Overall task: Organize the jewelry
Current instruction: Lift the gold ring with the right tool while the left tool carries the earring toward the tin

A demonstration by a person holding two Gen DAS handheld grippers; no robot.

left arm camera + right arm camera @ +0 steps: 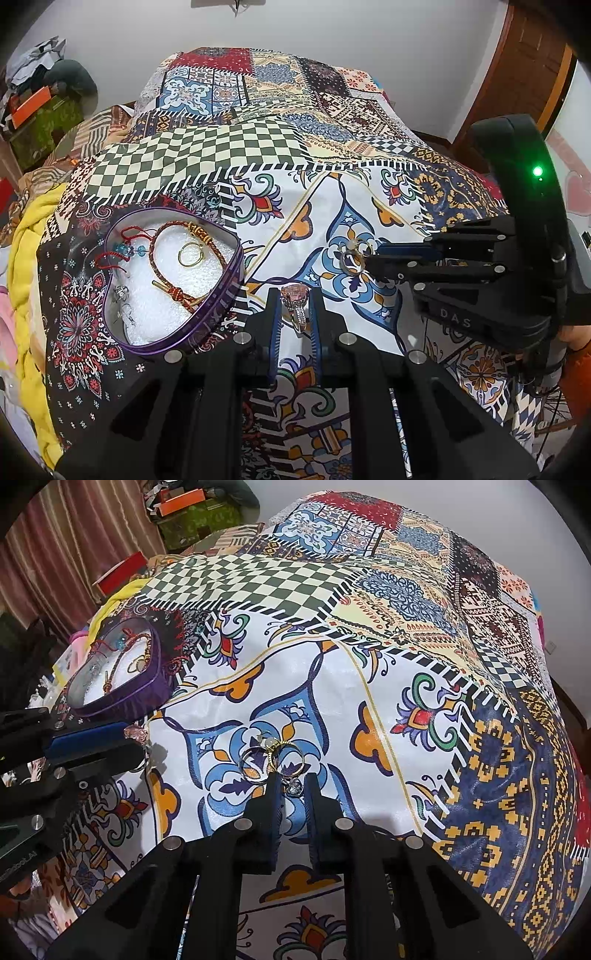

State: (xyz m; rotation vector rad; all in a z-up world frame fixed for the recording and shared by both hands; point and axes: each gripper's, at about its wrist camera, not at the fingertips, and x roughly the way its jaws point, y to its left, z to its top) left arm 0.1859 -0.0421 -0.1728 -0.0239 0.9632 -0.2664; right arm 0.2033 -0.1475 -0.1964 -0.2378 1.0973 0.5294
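Note:
My left gripper [294, 295] is shut on a ring with a pink stone [294, 294], just right of a purple heart-shaped tin [221, 314]. On the tin's white foam lie a braided red bracelet [212, 242], a gold ring [190, 254] and small silver pieces [122, 295]. My right gripper [294, 781] is low over the patterned cloth, its fingers closed around a small silver ring [294, 787]. Just beyond its tips lie a silver ring [253, 764] and a gold ring with a pale bead [286, 755]. In the right wrist view the tin [155, 686] is at far left.
A patchwork cloth [280, 147] covers the whole raised surface. A yellow blanket [26, 258] hangs along the left edge. Boxes and clutter [44, 110] stand at the far left, and a wooden door [524, 74] is at the right. A hand [576, 339] holds the right gripper.

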